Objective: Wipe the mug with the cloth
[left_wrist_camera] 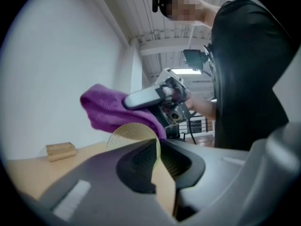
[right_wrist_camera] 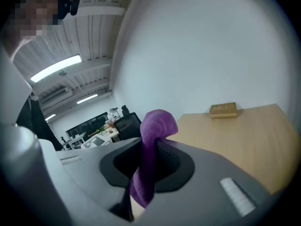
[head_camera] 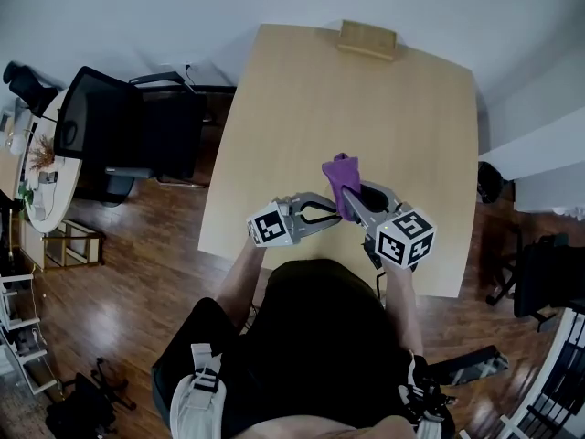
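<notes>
Left tongs [left_wrist_camera: 149, 160]: nipped narrow on wall of pale tan mug [left_wrist_camera: 135, 135]. I hold it up in front of me over worktop [head_camera: 302, 108], so the rim meets the cloth.
Right tongs [right_wrist_camera: 151, 147]: clamped on purple cloth [right_wrist_camera: 154, 125], loose fold left proud as wiping pad, at mug rim; contact likely.
Wooden block [head_camera: 367, 39]: far edge, unused.

one tabletop [head_camera: 302, 108]. one wooden block [head_camera: 367, 38]. one purple cloth [head_camera: 342, 174]. one tan mug [left_wrist_camera: 133, 134]. two grippers: one left gripper [head_camera: 331, 212] and one right gripper [head_camera: 355, 199]. each has two fingers and one marker cube, so two cubes in all [head_camera: 271, 226] [head_camera: 405, 237]. one person [head_camera: 311, 337], with two forearms showing. one black office chair [head_camera: 110, 126].
</notes>
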A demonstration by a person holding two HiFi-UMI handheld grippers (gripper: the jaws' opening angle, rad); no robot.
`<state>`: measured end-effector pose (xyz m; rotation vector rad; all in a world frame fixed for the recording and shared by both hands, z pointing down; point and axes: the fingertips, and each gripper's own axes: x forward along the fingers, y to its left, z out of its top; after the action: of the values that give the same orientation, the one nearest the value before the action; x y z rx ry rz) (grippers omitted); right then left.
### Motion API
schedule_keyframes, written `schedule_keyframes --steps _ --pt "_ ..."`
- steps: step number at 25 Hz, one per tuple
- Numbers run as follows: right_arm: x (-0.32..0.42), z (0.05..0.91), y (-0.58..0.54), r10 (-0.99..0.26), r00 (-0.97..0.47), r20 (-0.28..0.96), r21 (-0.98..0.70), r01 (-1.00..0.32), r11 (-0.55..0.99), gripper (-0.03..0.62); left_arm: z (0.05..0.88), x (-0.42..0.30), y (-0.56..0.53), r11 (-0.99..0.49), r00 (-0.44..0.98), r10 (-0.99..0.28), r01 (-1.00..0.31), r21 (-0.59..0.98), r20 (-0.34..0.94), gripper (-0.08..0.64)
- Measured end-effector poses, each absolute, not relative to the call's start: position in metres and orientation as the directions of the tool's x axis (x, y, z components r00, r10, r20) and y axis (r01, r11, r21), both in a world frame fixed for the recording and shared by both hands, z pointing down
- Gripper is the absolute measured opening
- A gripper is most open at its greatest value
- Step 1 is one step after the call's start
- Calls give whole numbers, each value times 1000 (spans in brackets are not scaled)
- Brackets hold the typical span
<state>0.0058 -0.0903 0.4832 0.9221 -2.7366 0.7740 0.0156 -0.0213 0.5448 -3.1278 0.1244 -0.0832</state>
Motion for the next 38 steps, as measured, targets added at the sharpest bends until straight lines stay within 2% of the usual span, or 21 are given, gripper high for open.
schedule_keyframes --steps 3,7,10,12,15,18,21,25,29,32,38 --pt "19 510 -98 -542 -767 343 -437 -641 631 61 539 10 -18 -997 997 -69 -68 -21 33 49" --pt "74 563 -109 -575 -683 450 -472 -729 496 63 524 -1 -15 -997 997 -79 -78 28 -23 47" --pt "102 562 -113 -629 -636 447 -481 -764 430 63 520 -4 -13 -998 998 -56 -54 35 -38 44" --pt "94 529 -114 -643 -672 369 -493 -727 478 63 524 -2 -10 -999 1000 -27 -27 24 -9 44" --pt "50 476 -104 -561 -790 248 -499 -600 625 63 536 7 -3 -1000 998 25 25 -10 59 44" --pt "14 478 -89 -454 -840 296 -437 -542 718 63 529 15 4 -998 997 60 62 -34 46 44" --pt "17 505 -91 -426 -836 346 -463 -547 697 61 513 8 5 -998 997 58 59 15 -41 51" --pt "53 550 -97 -420 -818 394 -558 -576 598 61 492 -9 -12 -983 984 -47 -15 184 -170 58" --pt "88 580 -102 -509 -748 425 -574 -658 487 63 480 -28 -48 -870 910 -225 -27 492 -349 48" --pt "97 564 -108 -595 -722 353 -584 -667 463 63 479 -38 -68 -761 838 -338 25 648 -429 48" --pt "93 485 -118 -726 -680 104 -561 -643 522 61 496 -51 -101 -557 739 -544 36 830 -397 46"
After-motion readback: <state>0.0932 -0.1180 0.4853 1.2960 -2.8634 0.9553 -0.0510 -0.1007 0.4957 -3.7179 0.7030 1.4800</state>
